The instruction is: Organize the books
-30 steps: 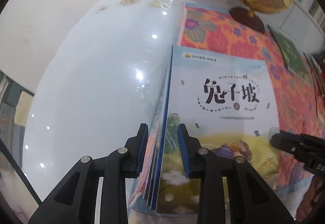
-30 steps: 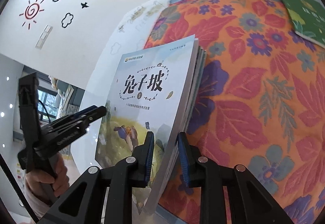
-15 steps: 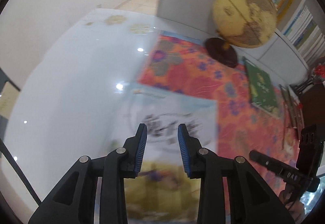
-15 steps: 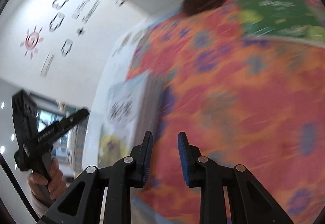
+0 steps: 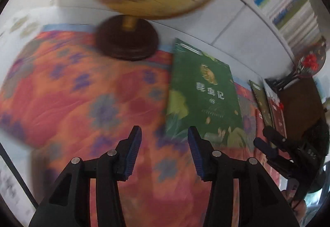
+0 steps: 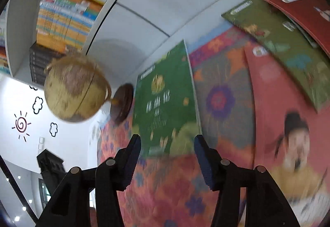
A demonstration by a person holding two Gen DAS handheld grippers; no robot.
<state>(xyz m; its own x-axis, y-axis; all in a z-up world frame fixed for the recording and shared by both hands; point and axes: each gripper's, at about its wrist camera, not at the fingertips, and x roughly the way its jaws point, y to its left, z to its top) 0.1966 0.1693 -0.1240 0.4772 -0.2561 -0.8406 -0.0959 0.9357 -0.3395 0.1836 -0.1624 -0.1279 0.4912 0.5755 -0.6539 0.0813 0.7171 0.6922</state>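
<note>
The green book (image 5: 204, 95) — dark cover, leaf artwork, pale title characters — lies flat on the orange floral cloth (image 5: 82, 103) beside the globe's base (image 5: 126, 38). Left tongs (image 5: 164, 152) and right tongs (image 6: 167, 161), jaws just opening, gape empty above it.

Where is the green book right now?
The green book lies flat on the flowered cloth, right of the globe's dark base in the left view, just ahead of both claws.
</note>
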